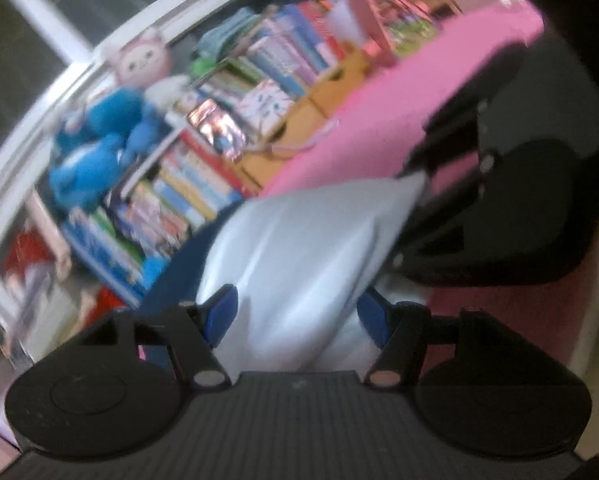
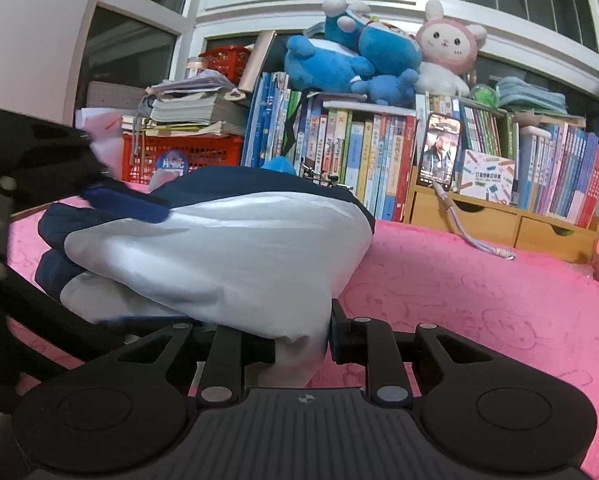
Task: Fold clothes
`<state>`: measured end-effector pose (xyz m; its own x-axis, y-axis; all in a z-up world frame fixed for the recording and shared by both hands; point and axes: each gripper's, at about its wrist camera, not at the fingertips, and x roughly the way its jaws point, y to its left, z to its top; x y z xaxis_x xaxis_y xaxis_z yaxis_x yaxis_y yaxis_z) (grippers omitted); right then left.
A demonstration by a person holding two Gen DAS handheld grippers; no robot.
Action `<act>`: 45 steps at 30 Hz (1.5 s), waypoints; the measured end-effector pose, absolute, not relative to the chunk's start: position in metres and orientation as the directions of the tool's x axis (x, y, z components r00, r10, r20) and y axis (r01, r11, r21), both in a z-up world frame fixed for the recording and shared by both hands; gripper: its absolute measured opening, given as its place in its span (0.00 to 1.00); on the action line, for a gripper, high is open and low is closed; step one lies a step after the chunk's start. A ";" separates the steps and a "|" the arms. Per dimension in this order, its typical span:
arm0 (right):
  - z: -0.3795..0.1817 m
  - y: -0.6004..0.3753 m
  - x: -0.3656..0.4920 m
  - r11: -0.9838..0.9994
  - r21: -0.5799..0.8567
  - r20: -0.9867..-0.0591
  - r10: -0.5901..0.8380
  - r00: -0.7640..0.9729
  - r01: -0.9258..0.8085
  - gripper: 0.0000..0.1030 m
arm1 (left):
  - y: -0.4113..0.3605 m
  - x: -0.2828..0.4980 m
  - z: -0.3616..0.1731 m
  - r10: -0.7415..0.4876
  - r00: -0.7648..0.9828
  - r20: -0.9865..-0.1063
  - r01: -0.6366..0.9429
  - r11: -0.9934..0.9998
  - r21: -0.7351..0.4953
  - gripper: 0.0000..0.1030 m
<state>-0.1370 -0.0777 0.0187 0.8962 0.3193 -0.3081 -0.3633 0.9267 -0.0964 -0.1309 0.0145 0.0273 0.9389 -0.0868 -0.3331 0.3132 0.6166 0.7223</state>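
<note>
Both the left gripper (image 1: 297,320) and right gripper (image 2: 301,340) are pinching the white-and-navy garment (image 2: 219,248), lifting one edge off the pink bedspread (image 2: 479,300), seemingly to carry it over into a fold.

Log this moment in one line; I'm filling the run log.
step: folding | left gripper: shut on garment | right gripper: shut on garment | surface: pink cover
</note>
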 end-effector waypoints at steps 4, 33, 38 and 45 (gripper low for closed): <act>0.017 -0.079 -0.138 0.931 -0.086 -0.309 0.313 0.898 -0.355 0.24 | 0.015 -0.118 0.021 -0.011 0.944 -0.330 0.277 0.574 0.771 0.22; 0.006 -0.083 -0.141 0.947 -0.007 -0.355 0.298 0.886 -0.321 0.32 | 0.182 -0.156 0.055 0.286 0.771 -0.569 -0.181 0.955 0.234 0.12; 0.003 -0.082 -0.144 0.949 0.025 -0.362 0.301 0.882 -0.314 0.20 | 0.178 -0.176 0.068 -0.087 0.808 -0.583 -0.085 0.961 -0.262 0.18; 0.030 -0.079 -0.144 0.938 0.007 -0.294 0.333 0.896 -0.346 0.19 | 0.153 -0.156 0.054 -0.388 0.784 -0.485 0.008 0.787 -0.616 0.32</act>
